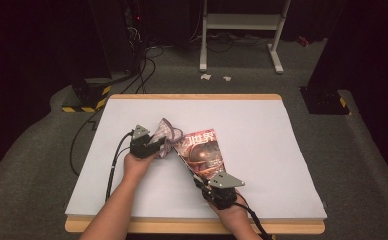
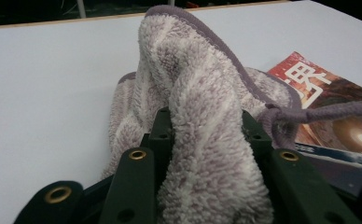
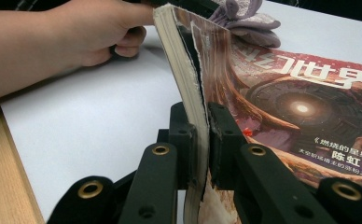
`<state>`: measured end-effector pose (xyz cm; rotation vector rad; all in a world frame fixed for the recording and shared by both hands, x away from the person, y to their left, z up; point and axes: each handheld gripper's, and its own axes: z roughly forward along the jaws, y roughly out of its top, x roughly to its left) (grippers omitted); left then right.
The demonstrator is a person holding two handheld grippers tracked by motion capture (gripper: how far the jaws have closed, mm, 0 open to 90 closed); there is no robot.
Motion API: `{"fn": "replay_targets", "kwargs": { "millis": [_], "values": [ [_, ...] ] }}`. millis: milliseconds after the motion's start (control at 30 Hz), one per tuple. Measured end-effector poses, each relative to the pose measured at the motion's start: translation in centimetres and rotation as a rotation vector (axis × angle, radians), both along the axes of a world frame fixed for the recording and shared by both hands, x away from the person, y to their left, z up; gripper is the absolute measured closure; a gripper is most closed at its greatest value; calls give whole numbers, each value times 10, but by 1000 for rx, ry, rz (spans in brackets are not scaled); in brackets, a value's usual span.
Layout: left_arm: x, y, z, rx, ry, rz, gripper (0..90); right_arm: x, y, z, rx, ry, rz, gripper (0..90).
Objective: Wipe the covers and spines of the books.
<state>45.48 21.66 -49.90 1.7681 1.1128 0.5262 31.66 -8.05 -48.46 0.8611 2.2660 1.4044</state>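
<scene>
A fluffy lilac towel [image 2: 188, 93] with a darker hem is bunched up between the jaws of my left gripper [image 2: 206, 126], which is shut on it. In the high view the towel [image 1: 166, 132] rests against the upper left corner of a magazine [image 1: 205, 152] with a reddish cover and white characters. My left gripper [image 1: 154, 146] sits just left of the towel. My right gripper [image 3: 201, 135] is shut on the magazine's [image 3: 305, 107] spine edge, tilting that edge up off the table. From above, the right gripper [image 1: 204, 181] holds the magazine's near left corner.
A white sheet [image 1: 262, 130] covers the wooden table [image 1: 192, 96]. The person's left hand [image 3: 76, 37] lies close behind the lifted spine. Beyond the table stand a white metal frame [image 1: 242, 30], dark equipment and cables [image 1: 132, 75] on grey carpet.
</scene>
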Motion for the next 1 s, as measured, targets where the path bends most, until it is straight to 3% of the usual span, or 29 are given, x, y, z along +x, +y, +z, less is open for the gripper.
{"fn": "replay_targets", "kwargs": {
  "millis": [100,500,800,1000],
  "values": [
    [-8,-1,3,-35,-6,-27,653,0,0,0,3,1,0,822],
    [-48,-19,20,-81,-70,-112,651,0,-1,0,0,-8,-4,823],
    [-82,-38,36,-76,-135,-181,647,-1,0,0,-4,-13,-10,823],
    [-96,-46,43,-79,-150,-199,647,-2,0,0,-2,-15,-14,824]
  ]
}}
